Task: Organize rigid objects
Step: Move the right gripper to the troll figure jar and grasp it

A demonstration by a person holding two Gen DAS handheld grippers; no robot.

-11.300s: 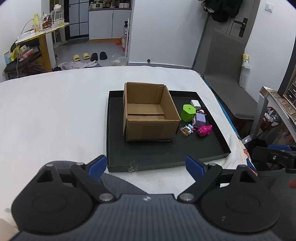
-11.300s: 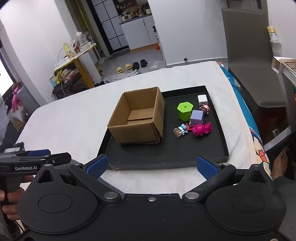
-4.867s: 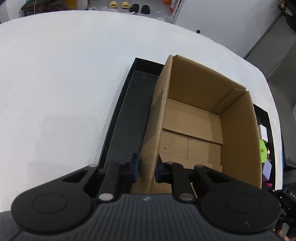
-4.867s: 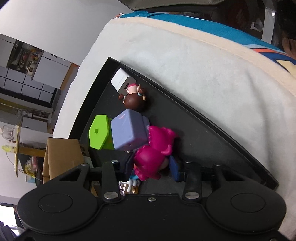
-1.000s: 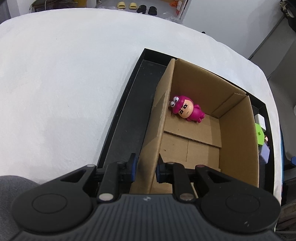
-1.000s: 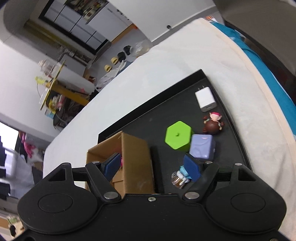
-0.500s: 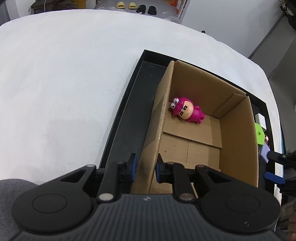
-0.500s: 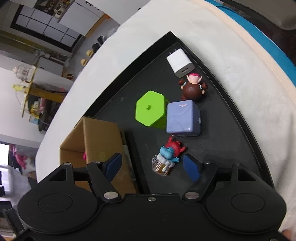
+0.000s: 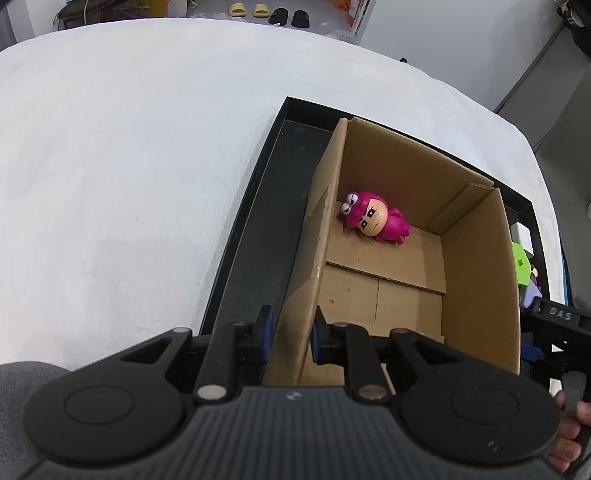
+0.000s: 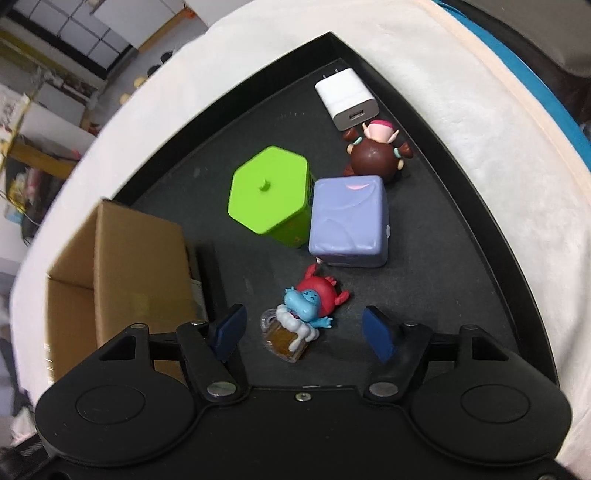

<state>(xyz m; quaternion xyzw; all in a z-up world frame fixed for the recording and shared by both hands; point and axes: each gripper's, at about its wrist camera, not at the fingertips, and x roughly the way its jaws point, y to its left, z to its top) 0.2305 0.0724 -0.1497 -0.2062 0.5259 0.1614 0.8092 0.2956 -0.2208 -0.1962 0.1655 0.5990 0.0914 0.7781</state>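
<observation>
Your left tool [image 9: 289, 334] is clenched on the near wall of the cardboard box [image 9: 476, 280], steadying it; one pink figure [image 9: 375, 221] lies inside; your right tool [image 10: 303, 332], jaws just narrowing but not gripping, straddles the blue-and-red figure [image 10: 308, 304]; green hexagon [image 10: 269, 194], purple cube [image 10: 349, 221], brown doll [image 10: 375, 157] and white charger [image 10: 347, 98] remain on the black tray [image 10: 491, 218].

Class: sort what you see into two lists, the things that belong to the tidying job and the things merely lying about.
Job:
cardboard box
pink figure
red-and-blue figure
purple cube
green hexagonal box
brown-haired figure
white charger
black tray

Lying about:
slippers
white bedding
</observation>
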